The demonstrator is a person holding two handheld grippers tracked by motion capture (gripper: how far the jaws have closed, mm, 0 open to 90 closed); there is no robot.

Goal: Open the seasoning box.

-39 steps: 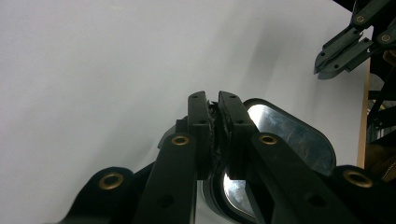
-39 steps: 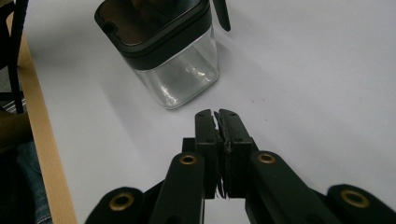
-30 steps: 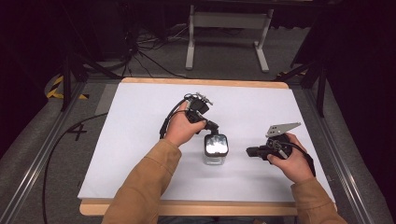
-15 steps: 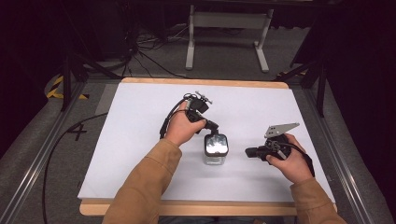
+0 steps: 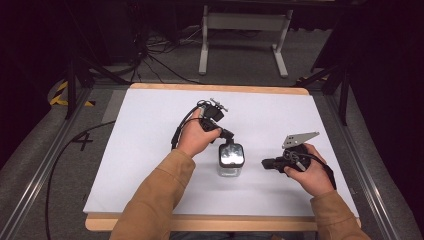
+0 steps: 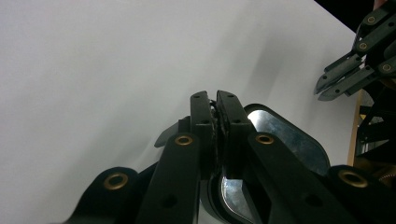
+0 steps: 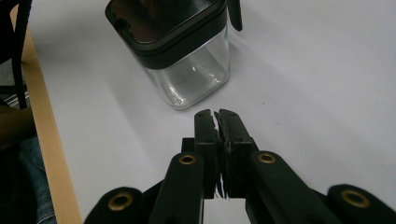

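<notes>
A clear square jar (image 5: pixel 231 160) with a black lid stands in the middle of the white table (image 5: pixel 150 150). My left gripper (image 5: pixel 227 136) comes in from the jar's far left side. Its jaws are shut, with the tips just over the far rim of the lid. In the left gripper view the shut tips (image 6: pixel 215 100) sit above the shiny lid (image 6: pixel 289 140), with nothing seen between the pads. My right gripper (image 5: pixel 265 163) lies level to the right of the jar, pointing at it. A short gap separates its shut tips (image 7: pixel 217 116) from the glass wall of the jar (image 7: pixel 187 70).
The table's wooden front edge (image 7: pixel 51 140) runs close behind the jar in the right gripper view. A grey metal stand (image 5: pixel 242 30) and cables (image 5: pixel 150 55) lie on the floor beyond the table. Metal rails (image 5: pixel 30 195) flank both sides.
</notes>
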